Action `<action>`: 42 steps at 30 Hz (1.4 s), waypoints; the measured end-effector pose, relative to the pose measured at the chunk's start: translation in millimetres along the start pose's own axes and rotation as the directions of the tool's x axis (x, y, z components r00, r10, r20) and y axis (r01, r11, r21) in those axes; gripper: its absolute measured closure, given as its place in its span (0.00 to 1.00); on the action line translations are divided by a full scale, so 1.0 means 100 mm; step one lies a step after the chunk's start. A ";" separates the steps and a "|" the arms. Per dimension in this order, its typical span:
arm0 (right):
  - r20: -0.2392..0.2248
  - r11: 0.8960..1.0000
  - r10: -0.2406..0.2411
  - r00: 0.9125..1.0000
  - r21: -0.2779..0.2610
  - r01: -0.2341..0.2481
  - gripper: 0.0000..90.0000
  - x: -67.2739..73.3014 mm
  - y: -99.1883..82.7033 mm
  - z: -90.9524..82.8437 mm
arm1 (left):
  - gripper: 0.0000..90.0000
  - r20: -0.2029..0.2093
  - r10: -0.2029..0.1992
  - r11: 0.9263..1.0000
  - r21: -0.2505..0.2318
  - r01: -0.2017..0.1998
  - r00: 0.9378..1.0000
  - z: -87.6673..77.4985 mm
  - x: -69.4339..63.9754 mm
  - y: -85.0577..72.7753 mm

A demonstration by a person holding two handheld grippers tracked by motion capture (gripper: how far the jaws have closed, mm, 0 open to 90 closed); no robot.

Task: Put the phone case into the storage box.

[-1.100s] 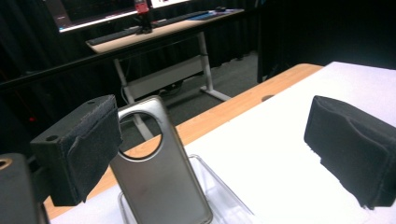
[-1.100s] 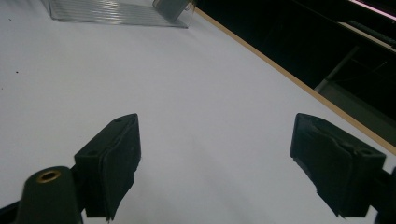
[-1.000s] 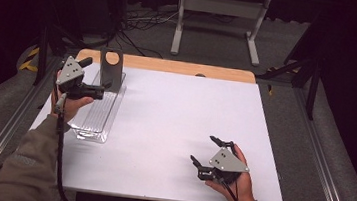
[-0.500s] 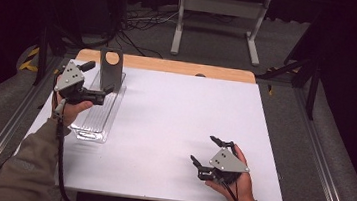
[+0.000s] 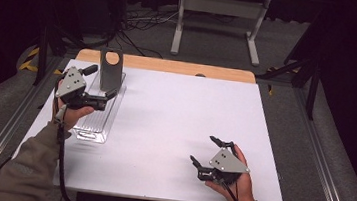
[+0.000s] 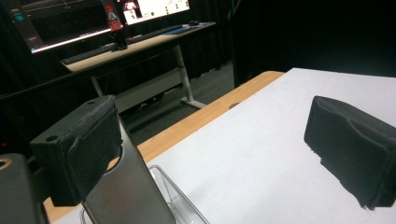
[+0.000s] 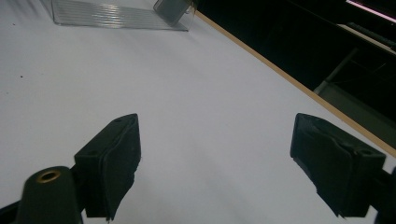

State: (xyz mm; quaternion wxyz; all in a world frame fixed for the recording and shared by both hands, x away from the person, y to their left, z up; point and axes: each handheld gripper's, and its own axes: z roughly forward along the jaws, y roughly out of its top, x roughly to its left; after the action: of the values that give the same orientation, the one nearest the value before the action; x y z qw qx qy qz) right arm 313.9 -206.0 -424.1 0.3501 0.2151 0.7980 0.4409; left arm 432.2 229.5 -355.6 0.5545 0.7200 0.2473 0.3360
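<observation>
A grey metal plate point(image 5: 110, 69) with a round hole stands upright at the far end of a clear ribbed plastic tray point(image 5: 95, 118) on the left of the white table point(image 5: 180, 116). My left gripper point(image 5: 100, 82) is open just in front of the plate, over the tray. In the left gripper view the plate point(image 6: 126, 196) rises right beside the left-hand jaw of that gripper point(image 6: 215, 149); whether they touch I cannot tell. My right gripper point(image 5: 205, 150) is open and empty, low over the table's near right. From the right gripper point(image 7: 219, 163), the tray point(image 7: 116, 16) lies far off.
A wooden strip point(image 5: 170, 66) runs along the table's far edge. Beyond it stand a desk frame point(image 5: 220, 14) and loose cables on the floor. Metal rails point(image 5: 321, 160) flank both sides of the table. A desk with lit monitors point(image 6: 93, 23) stands in the background.
My left gripper has slid a little toward the person and now sits lower beside the plate. The right gripper has stayed put.
</observation>
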 end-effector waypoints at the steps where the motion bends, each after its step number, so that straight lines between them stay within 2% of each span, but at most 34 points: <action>1: -0.001 1.000 -0.003 1.000 -0.002 0.003 0.19 0.00 0.00 0.00 | 0.05 0.003 0.002 1.000 -0.003 -0.002 1.000 0.00 -0.01 0.00; 13: 0.004 1.000 0.001 1.000 -0.002 -0.001 0.19 -0.01 0.00 -0.01 | 0.06 0.024 0.029 0.999 -0.017 -0.028 0.999 -0.03 -0.15 0.03; 22: 0.005 1.000 0.005 1.000 0.001 -0.005 0.19 -0.02 -0.01 -0.01 | 0.06 0.058 0.037 0.999 -0.034 -0.036 0.998 -0.06 -0.23 0.06; 26: 0.000 1.000 0.003 1.000 0.000 -0.003 0.19 -0.02 0.00 -0.01 | 0.06 0.064 0.035 0.999 -0.041 -0.033 0.997 -0.11 -0.25 0.07; 27: 0.000 1.000 0.005 1.000 0.001 -0.005 0.19 -0.03 0.00 -0.01 | 0.06 0.069 0.022 0.999 -0.048 -0.019 0.997 -0.12 -0.26 0.07; 29: -0.001 0.999 0.040 0.999 -0.013 -0.040 0.19 -0.06 0.00 -0.02 | 0.06 0.072 0.013 0.999 -0.053 -0.009 0.997 -0.16 -0.26 0.06; 31: -0.004 0.999 0.044 0.999 -0.001 -0.044 0.19 -0.07 -0.01 -0.01 | 0.06 0.084 0.006 0.999 -0.050 -0.002 0.996 -0.18 -0.27 0.06; 37: -0.008 0.999 0.054 0.999 -0.003 -0.054 0.19 -0.08 -0.01 -0.01 | 0.06 0.107 -0.013 0.997 -0.079 0.022 0.994 -0.25 -0.30 0.06; 39: -0.012 0.999 0.052 0.999 0.006 -0.052 0.19 -0.08 -0.02 0.02 | 0.06 0.106 0.004 0.998 -0.068 0.004 0.994 -0.25 -0.34 0.06; 42: -0.016 0.999 0.050 0.999 0.011 -0.050 0.19 -0.07 -0.04 0.04 | 0.06 0.116 0.006 0.998 -0.067 0.002 0.993 -0.25 -0.37 0.05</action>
State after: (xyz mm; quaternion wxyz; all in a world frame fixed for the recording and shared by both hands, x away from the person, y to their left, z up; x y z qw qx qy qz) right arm 321.2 -210.1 -426.1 0.3311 0.2332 0.7976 0.4471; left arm 388.5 216.9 -354.7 0.5914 0.7195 0.2025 0.3025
